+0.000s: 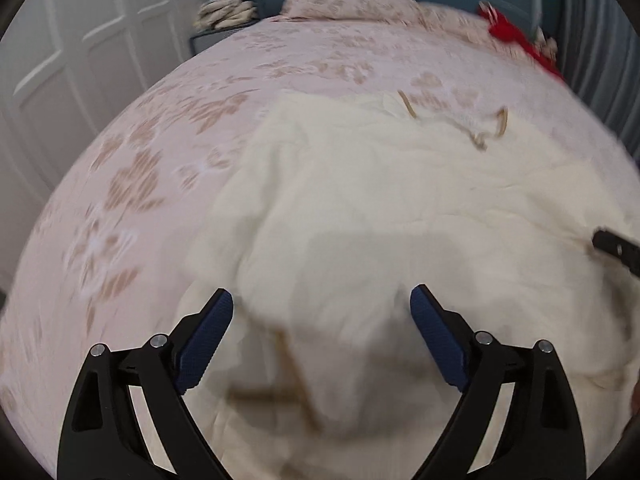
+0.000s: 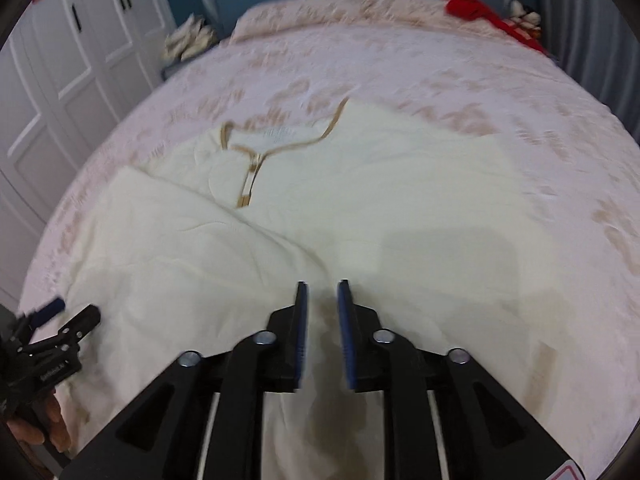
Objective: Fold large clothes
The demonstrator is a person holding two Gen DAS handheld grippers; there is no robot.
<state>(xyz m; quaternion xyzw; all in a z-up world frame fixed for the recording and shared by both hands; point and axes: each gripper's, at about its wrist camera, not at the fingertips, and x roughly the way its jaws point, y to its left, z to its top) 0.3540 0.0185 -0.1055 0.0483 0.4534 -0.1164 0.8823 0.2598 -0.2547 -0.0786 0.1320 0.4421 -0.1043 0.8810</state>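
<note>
A large cream garment (image 1: 360, 200) (image 2: 380, 200) lies spread on the bed, its tan-trimmed neckline (image 2: 256, 152) toward the pillows, with one side folded over in a diagonal crease. Over the garment's near part my left gripper (image 1: 321, 292) hangs wide open with nothing between its blue pads. My right gripper (image 2: 322, 285) stands above the near edge, its pads a narrow gap apart with only cloth showing beneath. The left gripper (image 2: 68, 312) also shows at the right wrist view's lower left, held by a hand (image 2: 52, 420). The right gripper's tip (image 1: 616, 246) shows at the left wrist view's right edge.
The bed has a pink floral cover (image 1: 160, 140) and a matching pillow (image 1: 352, 4) against a blue headboard. A red item (image 2: 472, 4) lies at the far right corner. White wardrobe doors (image 1: 80, 40) stand on the left, a cloth pile (image 1: 228, 12) on a nightstand.
</note>
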